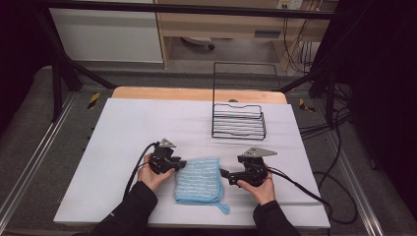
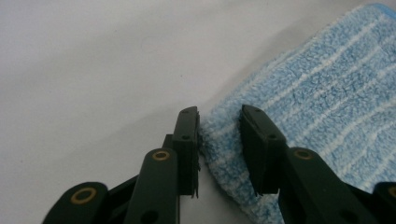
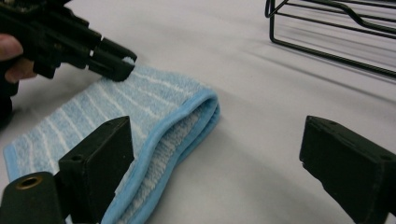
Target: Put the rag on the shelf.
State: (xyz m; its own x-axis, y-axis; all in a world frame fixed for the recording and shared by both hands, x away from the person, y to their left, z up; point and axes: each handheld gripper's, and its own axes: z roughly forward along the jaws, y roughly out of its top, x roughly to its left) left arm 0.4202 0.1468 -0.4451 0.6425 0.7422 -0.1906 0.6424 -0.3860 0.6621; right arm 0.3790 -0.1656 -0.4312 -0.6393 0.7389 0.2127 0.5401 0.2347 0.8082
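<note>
White counter (image 1: pixel 123 147) with a folded blue towel (image 1: pixel 198 180) lying flat between both hands. Left gripper (image 1: pixel 183 163) comes in level from the left, wrist low; its fingers (image 2: pixel 187 140) sit on either side of the towel's near edge, terry bunched between them, not clearly clamped. Right gripper (image 1: pixel 225 175) points left just beside the towel's right edge, fingers (image 3: pixel 100 163) released wide, nothing between them. Wire basket (image 1: pixel 239 120) stands well beyond.
</note>
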